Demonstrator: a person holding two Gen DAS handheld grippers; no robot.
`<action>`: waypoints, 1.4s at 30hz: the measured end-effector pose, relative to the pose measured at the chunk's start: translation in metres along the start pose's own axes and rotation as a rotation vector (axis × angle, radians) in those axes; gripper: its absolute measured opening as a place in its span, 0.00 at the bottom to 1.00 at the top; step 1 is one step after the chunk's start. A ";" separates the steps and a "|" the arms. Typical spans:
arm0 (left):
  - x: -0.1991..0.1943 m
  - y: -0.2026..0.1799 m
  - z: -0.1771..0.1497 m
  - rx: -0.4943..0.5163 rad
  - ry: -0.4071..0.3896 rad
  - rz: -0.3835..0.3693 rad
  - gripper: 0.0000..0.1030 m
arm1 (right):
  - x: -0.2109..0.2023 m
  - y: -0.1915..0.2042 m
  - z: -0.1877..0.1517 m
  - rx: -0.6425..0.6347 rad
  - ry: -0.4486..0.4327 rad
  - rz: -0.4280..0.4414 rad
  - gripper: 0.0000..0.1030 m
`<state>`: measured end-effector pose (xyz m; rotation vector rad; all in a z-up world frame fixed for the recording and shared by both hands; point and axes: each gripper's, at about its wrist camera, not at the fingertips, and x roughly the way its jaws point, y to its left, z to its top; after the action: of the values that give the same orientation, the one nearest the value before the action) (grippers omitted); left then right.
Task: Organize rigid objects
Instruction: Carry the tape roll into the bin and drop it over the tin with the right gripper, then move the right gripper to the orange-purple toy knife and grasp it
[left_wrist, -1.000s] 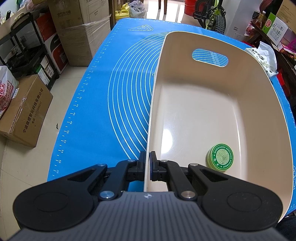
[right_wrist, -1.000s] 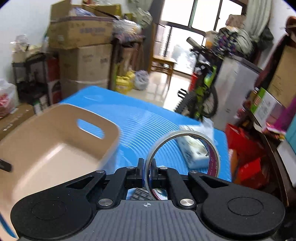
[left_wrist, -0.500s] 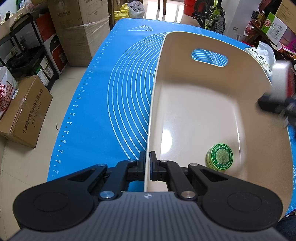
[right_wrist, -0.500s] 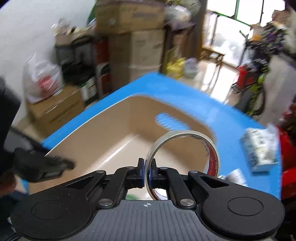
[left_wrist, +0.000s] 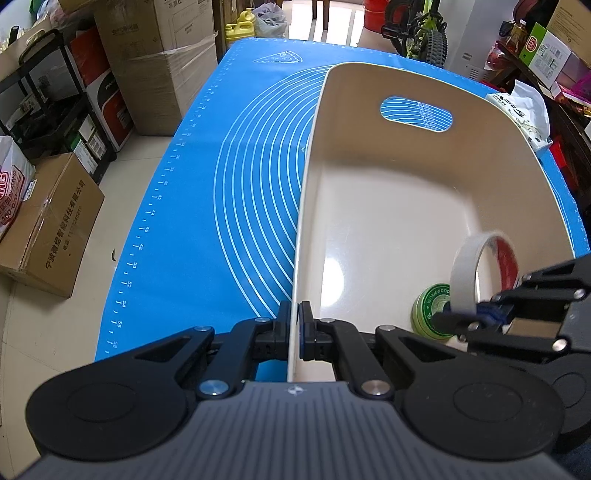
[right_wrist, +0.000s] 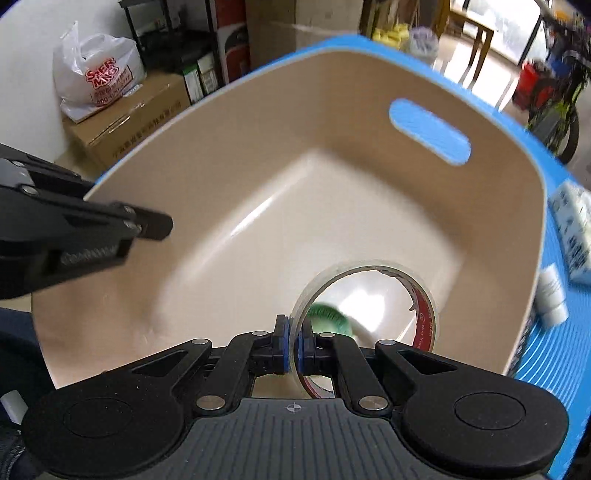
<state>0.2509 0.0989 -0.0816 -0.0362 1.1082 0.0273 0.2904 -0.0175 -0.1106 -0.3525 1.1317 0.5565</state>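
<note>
A cream plastic bin (left_wrist: 369, 206) with a handle slot stands on the blue mat (left_wrist: 221, 206). My left gripper (left_wrist: 294, 334) is shut on the bin's near left wall (left_wrist: 301, 236). A round green tin (left_wrist: 430, 308) lies on the bin floor near the front right. My right gripper (right_wrist: 294, 349) is shut on the rim of a clear tape roll (right_wrist: 424, 317) with a red core, held upright inside the bin just above the tin (right_wrist: 328, 317). In the left wrist view the right gripper (left_wrist: 460, 320) reaches in from the right with the tape roll (left_wrist: 467, 273).
A white tissue pack (right_wrist: 572, 236) and a small white roll (right_wrist: 552, 299) lie on the mat (right_wrist: 550, 369) right of the bin (right_wrist: 258, 184). Cardboard boxes (left_wrist: 48, 225), a shelf rack and a plastic bag (right_wrist: 96, 77) crowd the floor left of the table. A bicycle (left_wrist: 421, 33) stands beyond.
My right gripper swung left from over the mat and dipped into the bin with the tape roll, ending above the green tin. The left gripper and bin stayed still.
</note>
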 end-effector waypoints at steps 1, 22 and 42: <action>0.000 0.000 0.000 0.001 0.001 0.001 0.05 | 0.003 0.000 -0.001 -0.001 0.012 0.003 0.16; 0.000 0.000 0.000 0.003 0.000 0.005 0.05 | -0.074 -0.021 -0.017 0.071 -0.243 -0.046 0.74; 0.000 0.001 0.000 0.005 -0.002 0.012 0.05 | -0.083 -0.129 -0.116 0.458 -0.293 -0.380 0.86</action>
<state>0.2506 0.1002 -0.0822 -0.0252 1.1069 0.0353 0.2529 -0.2036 -0.0809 -0.0772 0.8471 0.0038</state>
